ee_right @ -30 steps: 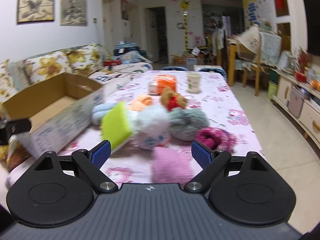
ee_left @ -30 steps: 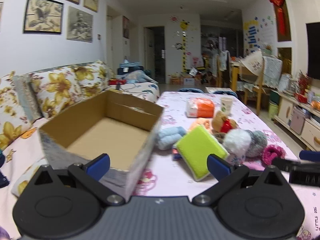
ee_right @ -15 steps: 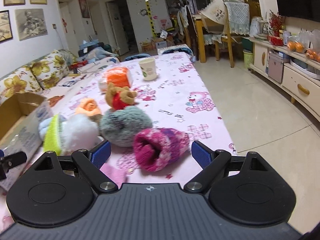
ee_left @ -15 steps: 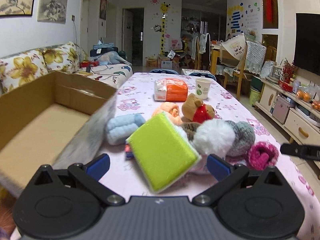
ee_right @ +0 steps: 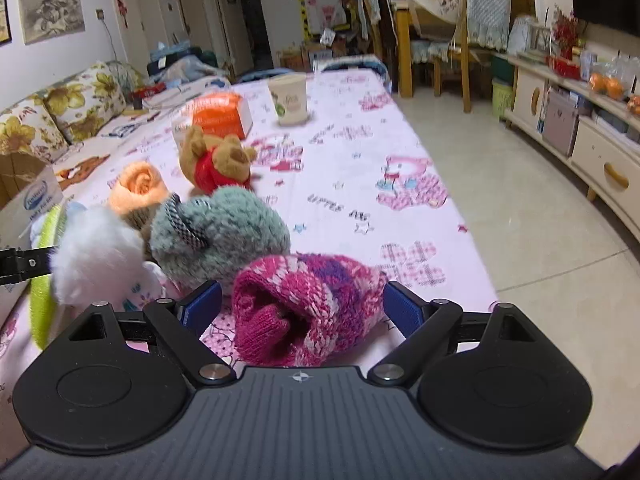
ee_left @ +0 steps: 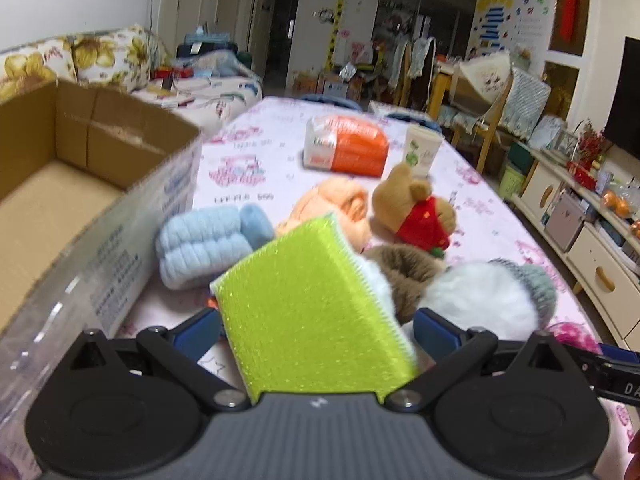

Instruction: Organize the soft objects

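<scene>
- The left gripper (ee_left: 316,330) has its blue-padded jaws spread wide, one on each side of a lime-green sponge (ee_left: 308,312); whether the pads touch the sponge cannot be told.
- The sponge lies tilted on the pink patterned tablecloth (ee_left: 240,168), its white bristled edge leaning on a white fluffy ball (ee_left: 480,296) at about 2 o'clock from it.
- At 10 o'clock from the sponge sits a light-blue rolled towel (ee_left: 204,244), just beside the side wall of an open cardboard box (ee_left: 100,136) whose brown floor is bare.
- At 12 o'clock from the sponge is a peach rolled cloth (ee_left: 332,208), and at 1 o'clock a brown teddy bear in a red top (ee_left: 416,212) lies on its side.
- Farther away at 12 o'clock, an orange-and-white tissue pack (ee_left: 346,148) and a paper cup (ee_left: 422,152) stand near each other on the table.
- The right gripper (ee_right: 302,312) is also wide open, its jaws flanking a pink-and-purple knitted roll (ee_right: 308,304); contact between pads and knit is unclear.
- At 11 o'clock from that roll rests a grey-green fuzzy ball (ee_right: 220,232), touching it, with the white fluffy ball at 9 o'clock beside it.
- In the right wrist view the teddy bear is at 11 o'clock beyond the grey ball, and the cup is farther off at 12 o'clock.
- A floral sofa (ee_right: 60,108) runs along the left side of the table.
</scene>
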`<action>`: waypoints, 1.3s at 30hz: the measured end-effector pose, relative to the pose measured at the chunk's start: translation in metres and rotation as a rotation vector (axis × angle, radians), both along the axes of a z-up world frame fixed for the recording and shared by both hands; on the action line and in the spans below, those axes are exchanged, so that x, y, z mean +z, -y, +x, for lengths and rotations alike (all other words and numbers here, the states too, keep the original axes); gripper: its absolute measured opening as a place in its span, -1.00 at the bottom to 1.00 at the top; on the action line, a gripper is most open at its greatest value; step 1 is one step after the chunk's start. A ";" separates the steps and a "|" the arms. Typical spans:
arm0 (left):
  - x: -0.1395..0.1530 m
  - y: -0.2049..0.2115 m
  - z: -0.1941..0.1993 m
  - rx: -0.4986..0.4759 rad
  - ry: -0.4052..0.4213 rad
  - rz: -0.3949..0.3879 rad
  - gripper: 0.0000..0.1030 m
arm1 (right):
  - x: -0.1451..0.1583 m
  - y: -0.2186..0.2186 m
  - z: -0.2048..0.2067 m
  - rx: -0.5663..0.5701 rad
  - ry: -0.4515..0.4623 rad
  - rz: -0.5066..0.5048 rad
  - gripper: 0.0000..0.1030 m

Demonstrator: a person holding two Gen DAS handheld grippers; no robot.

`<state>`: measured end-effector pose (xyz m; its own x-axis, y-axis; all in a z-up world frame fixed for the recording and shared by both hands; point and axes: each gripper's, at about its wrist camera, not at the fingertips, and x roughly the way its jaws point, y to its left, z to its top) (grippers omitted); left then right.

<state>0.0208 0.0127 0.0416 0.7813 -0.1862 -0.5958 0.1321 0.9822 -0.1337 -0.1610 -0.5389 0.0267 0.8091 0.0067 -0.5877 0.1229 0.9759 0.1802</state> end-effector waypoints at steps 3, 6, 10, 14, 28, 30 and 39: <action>-0.007 -0.002 0.011 0.008 -0.052 -0.011 0.98 | -0.006 0.000 0.006 -0.004 -0.032 -0.007 1.00; -0.011 -0.007 0.018 0.019 -0.075 -0.031 0.96 | -0.008 -0.002 0.008 -0.015 -0.054 -0.026 1.00; -0.016 -0.009 0.020 0.019 -0.084 -0.032 0.84 | -0.006 -0.004 0.007 -0.017 -0.054 -0.053 1.00; -0.014 -0.015 0.019 0.013 -0.081 -0.057 0.71 | -0.006 -0.008 0.007 -0.019 -0.055 -0.073 0.86; 0.016 -0.032 0.002 -0.014 -0.006 -0.106 0.54 | 0.007 -0.024 -0.006 -0.031 0.008 -0.131 0.28; 0.022 -0.034 -0.003 -0.026 0.016 -0.112 0.54 | 0.011 -0.027 -0.009 -0.035 0.024 -0.143 0.26; 0.043 -0.048 -0.018 -0.068 0.087 -0.169 0.54 | 0.029 -0.038 -0.023 -0.044 0.092 -0.100 0.24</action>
